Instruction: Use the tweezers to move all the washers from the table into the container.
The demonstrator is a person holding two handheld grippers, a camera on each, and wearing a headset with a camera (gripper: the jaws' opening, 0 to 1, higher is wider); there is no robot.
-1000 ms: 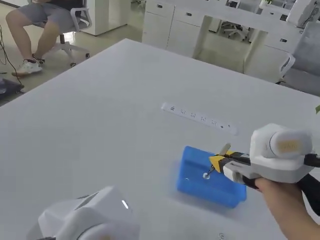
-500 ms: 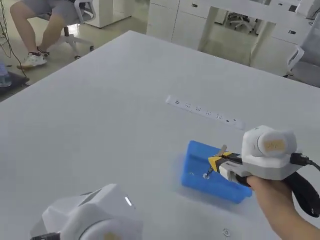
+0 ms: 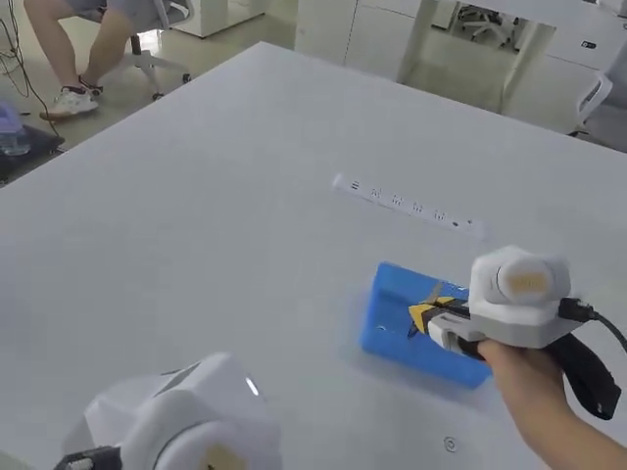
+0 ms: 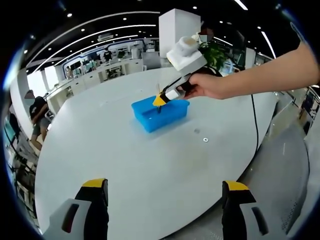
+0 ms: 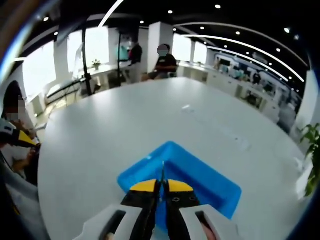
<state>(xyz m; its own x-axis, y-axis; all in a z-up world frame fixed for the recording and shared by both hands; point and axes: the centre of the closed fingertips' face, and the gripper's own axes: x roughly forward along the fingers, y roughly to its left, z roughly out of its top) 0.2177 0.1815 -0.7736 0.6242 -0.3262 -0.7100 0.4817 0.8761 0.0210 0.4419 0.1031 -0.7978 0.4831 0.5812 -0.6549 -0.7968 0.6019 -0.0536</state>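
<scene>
Jaws of the right gripper [image 5: 161, 189] are pressed together on the tweezers [image 5: 162, 175], a thin metal pair. Its points reach past the yellow jaw tips and hang over the open top of the container [image 5: 205, 187], a shallow rectangular tub of bright blue plastic with rounded corners. Whether a washer sits between the points is too small to tell. Jaws of the left gripper [image 4: 164, 185] stand wide apart and hold nothing, near the edge of the surface [image 3: 196, 196] and well apart from the tub. One washer [image 3: 450, 444], a small flat metal ring, lies on the surface near the container, on the person's side of it (the left gripper view shows it between the tub and the rim of the surface). A white power strip [image 3: 407, 203], long and flat, lies beyond the container, its markings too small to read. That surface is smooth, matt and pale grey with a curved edge, and wide bare stretches run to the left of the tub and beyond the strip. A hand [image 3: 534, 387] grips the right gripper's glossy white body from behind. Past the far edge stand white cabinets [image 3: 362, 29] and an office chair [image 3: 147, 39] with a person [image 3: 78, 49] seated in it.
</scene>
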